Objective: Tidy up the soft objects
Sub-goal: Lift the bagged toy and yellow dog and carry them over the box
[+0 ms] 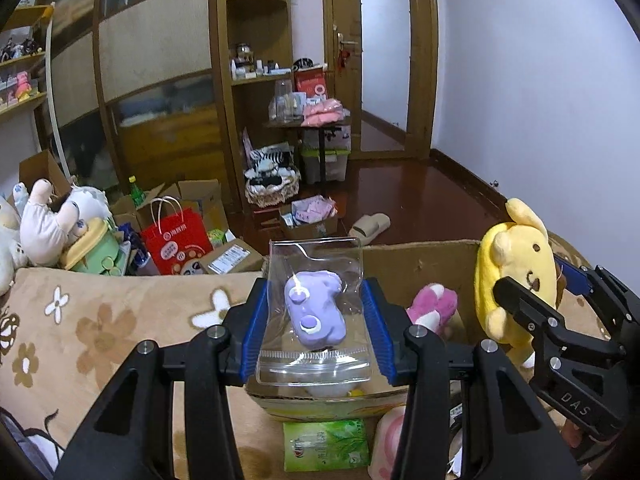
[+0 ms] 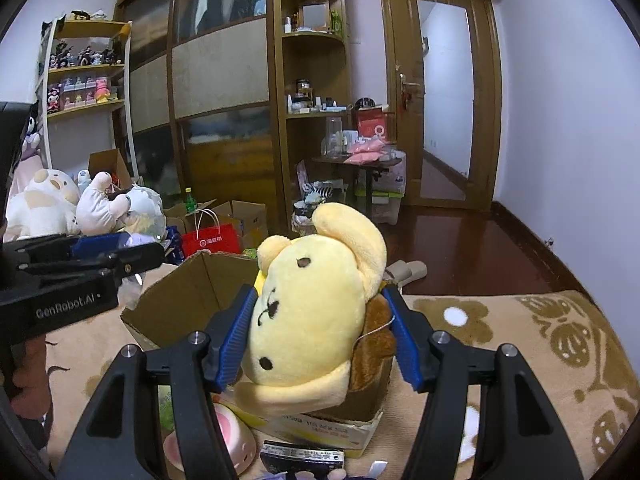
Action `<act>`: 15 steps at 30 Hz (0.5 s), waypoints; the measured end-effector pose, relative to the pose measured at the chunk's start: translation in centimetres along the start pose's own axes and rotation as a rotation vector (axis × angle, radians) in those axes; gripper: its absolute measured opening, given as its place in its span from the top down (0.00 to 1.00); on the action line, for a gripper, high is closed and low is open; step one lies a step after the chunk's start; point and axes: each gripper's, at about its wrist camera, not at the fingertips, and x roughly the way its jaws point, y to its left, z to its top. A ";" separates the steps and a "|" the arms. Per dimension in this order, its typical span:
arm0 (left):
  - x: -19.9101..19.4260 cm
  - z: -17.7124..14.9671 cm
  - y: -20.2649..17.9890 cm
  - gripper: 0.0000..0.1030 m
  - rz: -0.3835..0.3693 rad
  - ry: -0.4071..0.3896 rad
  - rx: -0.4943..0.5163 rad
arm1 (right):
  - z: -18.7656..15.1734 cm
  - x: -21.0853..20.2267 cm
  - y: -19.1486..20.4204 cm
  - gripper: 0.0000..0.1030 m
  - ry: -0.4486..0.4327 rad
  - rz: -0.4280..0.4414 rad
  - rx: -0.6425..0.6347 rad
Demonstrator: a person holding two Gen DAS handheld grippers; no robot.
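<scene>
Bedroom setting: dark wooden wardrobe and shelving at the back, and in front a beige floral plush blanket on which stands the landmark, an open brown cardboard box.

Yellow plush dog with brown cap: gripped across its head by the blue pads of the right gripper and held directly above the right half of the box; its long axis runs roughly along the fingers, away from the camera.

Clear zip-top plastic bag enclosing a small lilac plush toy: clamped at both side edges by the left gripper and suspended over the left half of the box, zip end nearest the camera, long axis pointing away.

Pink-and-white plush: already lying inside the box, between the two held items.

Green tissue packet: on the blanket just in front of the box.

Judgement: both loads hang above the open top, so the coming move is a lowering and release; neither hand is clearly nearer.
</scene>
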 end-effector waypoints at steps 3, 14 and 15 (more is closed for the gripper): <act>0.9 -0.3 -0.4 0.56 -0.008 0.024 -0.005 | -0.3 0.7 -0.2 0.35 0.010 0.000 0.003; 2.7 -0.9 -1.0 0.55 -0.028 0.083 0.004 | -1.0 1.9 -0.4 0.34 0.037 0.008 0.018; 2.8 -0.9 -1.0 0.55 -0.028 0.086 0.004 | -1.0 2.0 -0.3 0.34 0.039 0.008 0.017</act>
